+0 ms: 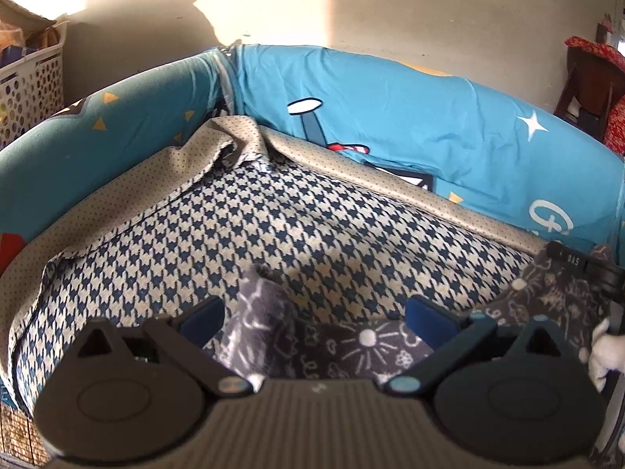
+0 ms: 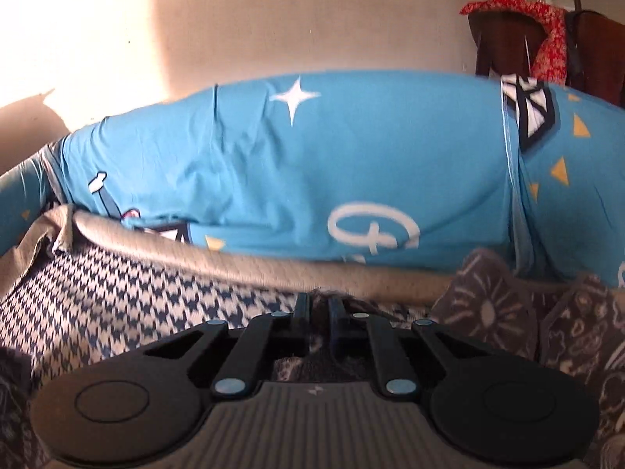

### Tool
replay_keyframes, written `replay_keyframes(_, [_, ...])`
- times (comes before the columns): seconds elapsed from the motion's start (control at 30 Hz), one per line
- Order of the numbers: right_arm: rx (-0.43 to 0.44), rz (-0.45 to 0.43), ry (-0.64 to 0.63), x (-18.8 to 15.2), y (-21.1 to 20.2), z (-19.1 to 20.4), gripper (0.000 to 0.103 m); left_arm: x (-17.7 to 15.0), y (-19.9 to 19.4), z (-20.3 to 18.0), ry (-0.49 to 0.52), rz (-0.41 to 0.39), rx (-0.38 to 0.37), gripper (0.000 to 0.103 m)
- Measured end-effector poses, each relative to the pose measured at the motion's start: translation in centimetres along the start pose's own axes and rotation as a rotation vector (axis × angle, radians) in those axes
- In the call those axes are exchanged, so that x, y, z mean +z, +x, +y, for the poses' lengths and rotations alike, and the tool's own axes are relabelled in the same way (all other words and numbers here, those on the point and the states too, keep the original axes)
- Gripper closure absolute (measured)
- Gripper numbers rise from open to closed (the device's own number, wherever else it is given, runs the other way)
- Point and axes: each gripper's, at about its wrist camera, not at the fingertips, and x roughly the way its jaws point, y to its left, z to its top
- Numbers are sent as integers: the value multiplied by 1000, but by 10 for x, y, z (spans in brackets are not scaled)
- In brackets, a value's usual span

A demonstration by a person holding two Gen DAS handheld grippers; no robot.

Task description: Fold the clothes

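The left gripper hangs with jaws spread wide over the dark patterned garment, a soft, light fleece rumpled on the houndstooth cover at 6 o'clock. It should drape and sag — best pinched at an edge or corner. The right gripper, jaws nearly together, appears to nip that fabric.

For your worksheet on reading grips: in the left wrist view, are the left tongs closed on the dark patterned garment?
No, the left tongs stand wide open, with the dark patterned garment lying loose between the fingers.
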Motion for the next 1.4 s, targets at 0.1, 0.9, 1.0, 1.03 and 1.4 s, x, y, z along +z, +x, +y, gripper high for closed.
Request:
replay_keyframes(0.1, [-17,13,8,-5,5,-2,92,4,2,10,-32,1,17,0])
replay_keyframes(0.9, [256,36,-54,-46,-75,87,77,21,-1,100,-147,-59,206,0])
replay_keyframes(1.0, [347,54,-82,-55,-87,117,74,22,-1,114,-182,-57,214,0])
replay_keyframes(1.03, [374,57,-101,-58,-90,128,72,22,-1,118,-193,-56,216,0])
replay_keyframes(1.4, [547,54,-239,-81,-110,215,69,21,-2,133,-222,-49,192,0])
